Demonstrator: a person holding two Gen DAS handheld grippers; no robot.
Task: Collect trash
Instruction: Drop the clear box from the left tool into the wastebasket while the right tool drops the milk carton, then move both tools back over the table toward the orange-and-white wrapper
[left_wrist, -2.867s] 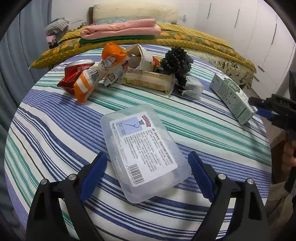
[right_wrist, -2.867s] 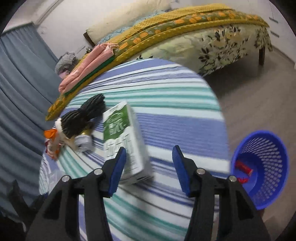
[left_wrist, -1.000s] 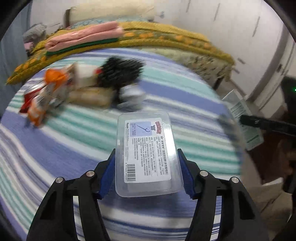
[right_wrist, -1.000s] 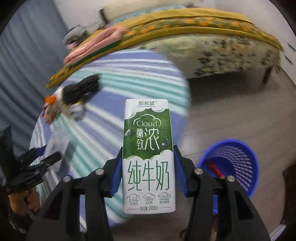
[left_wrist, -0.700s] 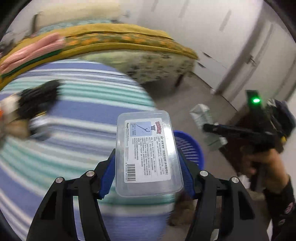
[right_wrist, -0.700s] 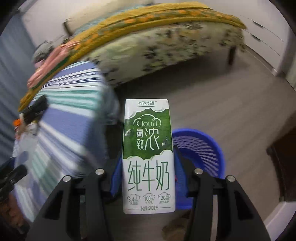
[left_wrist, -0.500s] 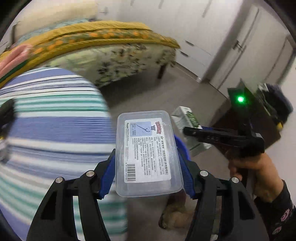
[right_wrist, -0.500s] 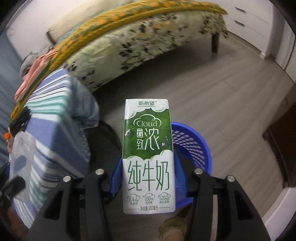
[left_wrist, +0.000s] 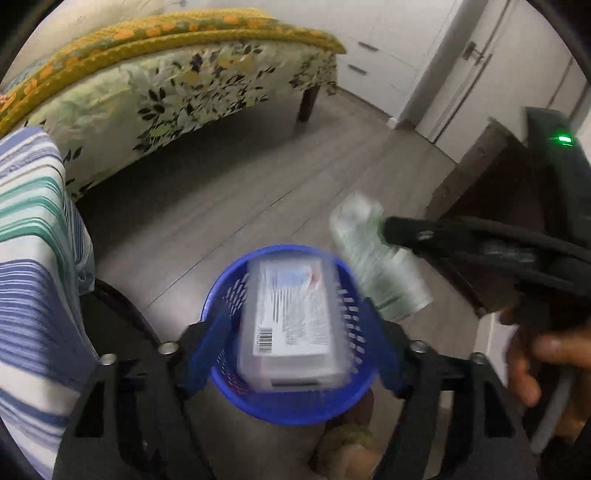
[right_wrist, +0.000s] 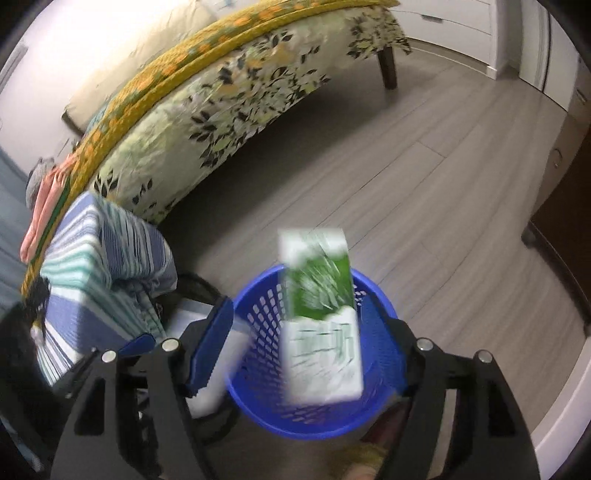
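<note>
Both grippers hang over a blue mesh basket (left_wrist: 288, 406) on the floor; it also shows in the right wrist view (right_wrist: 258, 321). My left gripper (left_wrist: 291, 354) is open, and the clear plastic box (left_wrist: 291, 325) is blurred, dropping between its jaws toward the basket. My right gripper (right_wrist: 306, 350) is open too, and the green and white milk carton (right_wrist: 321, 321) is blurred, falling free over the basket. In the left wrist view the carton (left_wrist: 376, 258) shows to the right, at the right gripper's tip.
The striped round table (left_wrist: 29, 258) stands to the left, with its edge close to the basket. A bed with a floral cover (right_wrist: 229, 92) lies behind. Grey wood floor (right_wrist: 424, 177) surrounds the basket. A dark cabinet (left_wrist: 476, 177) stands at right.
Both grippers swung from the table to above the basket, then opened. The plastic box and the milk carton left the jaws and are falling.
</note>
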